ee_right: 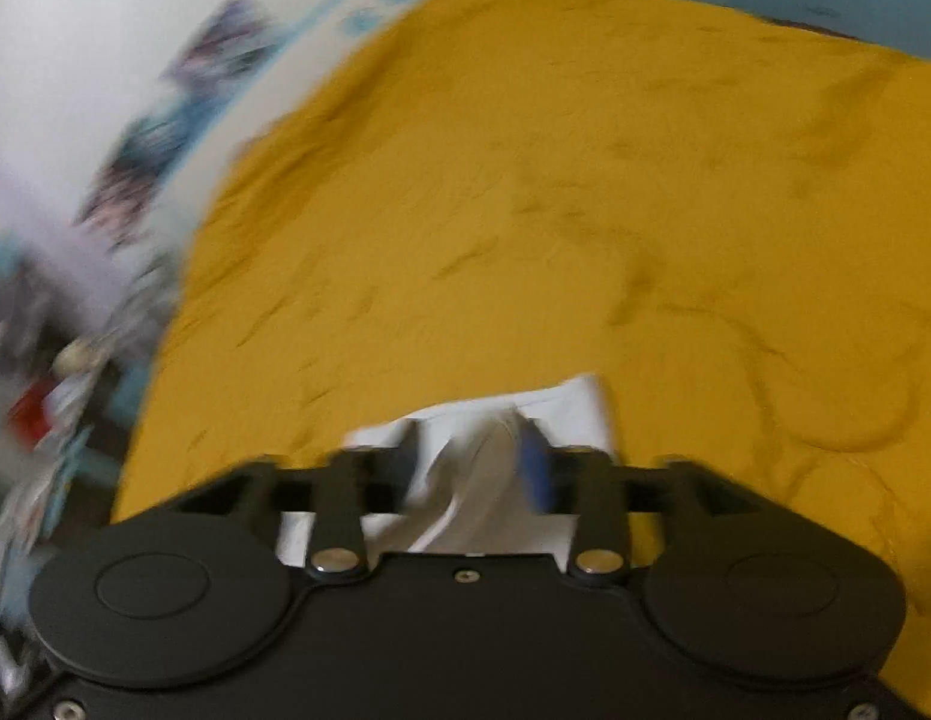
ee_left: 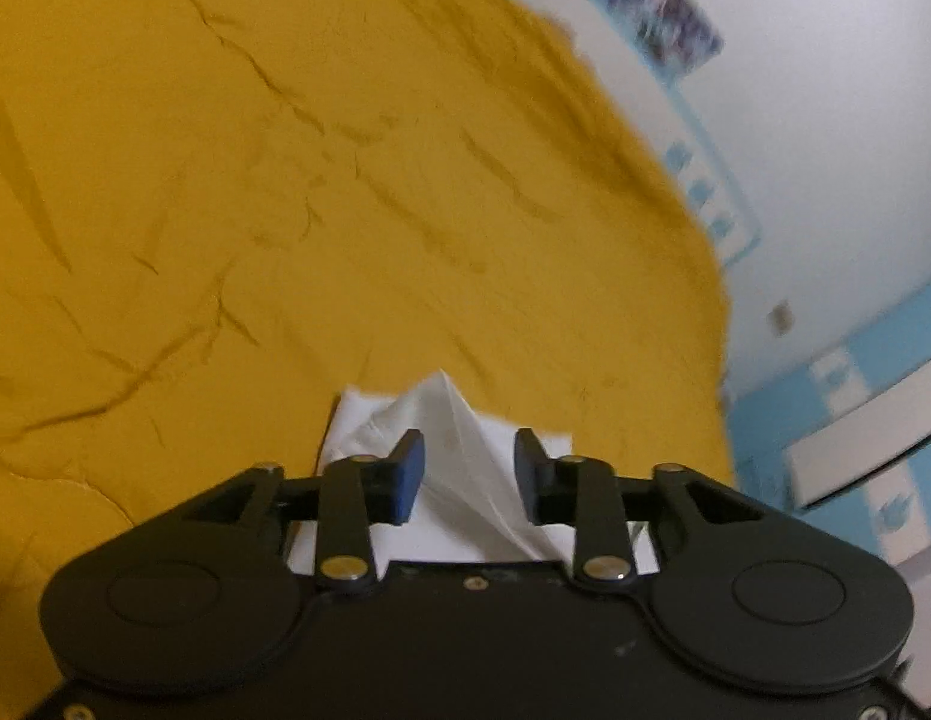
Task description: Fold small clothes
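A small white cloth [ee_left: 459,420] lies on the mustard-yellow bed cover [ee_left: 285,180]. In the left wrist view a peaked fold of it rises between the fingers of my left gripper [ee_left: 468,450], whose blue-padded jaws stand apart on either side of the fold without pressing it. In the right wrist view the same white cloth [ee_right: 573,402] is bunched between the fingers of my right gripper [ee_right: 474,450]; the jaws are close around the bunch, though the picture is blurred.
The yellow cover [ee_right: 555,180] is wrinkled and fills most of both views. A white and blue wall [ee_left: 825,120] with pictures borders the bed. Blurred clutter [ee_right: 39,408] sits beyond the bed's left edge in the right wrist view.
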Tool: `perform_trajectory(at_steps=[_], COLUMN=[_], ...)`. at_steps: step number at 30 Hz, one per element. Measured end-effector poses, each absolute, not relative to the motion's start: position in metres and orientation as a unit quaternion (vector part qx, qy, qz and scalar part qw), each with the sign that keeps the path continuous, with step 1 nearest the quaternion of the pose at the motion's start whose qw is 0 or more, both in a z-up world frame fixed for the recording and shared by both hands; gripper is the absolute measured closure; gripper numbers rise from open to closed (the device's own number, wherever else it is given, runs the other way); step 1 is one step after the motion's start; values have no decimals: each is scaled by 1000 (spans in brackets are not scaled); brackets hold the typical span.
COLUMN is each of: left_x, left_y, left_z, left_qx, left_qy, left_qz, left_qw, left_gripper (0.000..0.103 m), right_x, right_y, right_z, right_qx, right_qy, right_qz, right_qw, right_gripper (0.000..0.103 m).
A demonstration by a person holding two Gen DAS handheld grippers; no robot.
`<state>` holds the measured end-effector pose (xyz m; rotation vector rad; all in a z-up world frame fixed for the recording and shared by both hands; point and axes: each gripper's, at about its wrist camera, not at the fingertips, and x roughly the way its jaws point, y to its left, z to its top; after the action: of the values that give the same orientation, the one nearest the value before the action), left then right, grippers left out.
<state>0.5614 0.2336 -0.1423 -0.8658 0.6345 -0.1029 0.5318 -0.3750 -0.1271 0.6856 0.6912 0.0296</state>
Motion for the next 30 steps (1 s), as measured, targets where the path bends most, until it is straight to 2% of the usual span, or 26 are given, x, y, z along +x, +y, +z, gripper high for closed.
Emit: perform_trajectory(at_steps=[1, 9, 11, 14, 20, 30], left_x=[551, 441, 420, 400, 403, 445], left_y=[239, 232, 225, 215, 203, 206], left_z=[-143, -147, -154, -170, -191, -216], left_qx=[-417, -352, -361, -376, -386, -460], left_qy=[293, 385, 411, 429, 420, 409], left_qz=[-60, -93, -98, -102, -63, -26], left_qw=[858, 848, 832, 815, 819, 788], left_gripper=[53, 53, 48, 45, 32, 31], right_x=[525, 411, 386, 364, 367, 398], right_y=[-376, -387, -391, -393, -386, -393], right_z=[-129, -137, -143, -154, -174, -210], right_qx=[333, 350, 365, 382, 388, 463], right_qy=[329, 371, 377, 395, 411, 406], right_qz=[32, 92, 96, 88, 45, 10], right_qw=[883, 855, 846, 831, 823, 788], right_gripper=[54, 52, 52, 50, 50, 50])
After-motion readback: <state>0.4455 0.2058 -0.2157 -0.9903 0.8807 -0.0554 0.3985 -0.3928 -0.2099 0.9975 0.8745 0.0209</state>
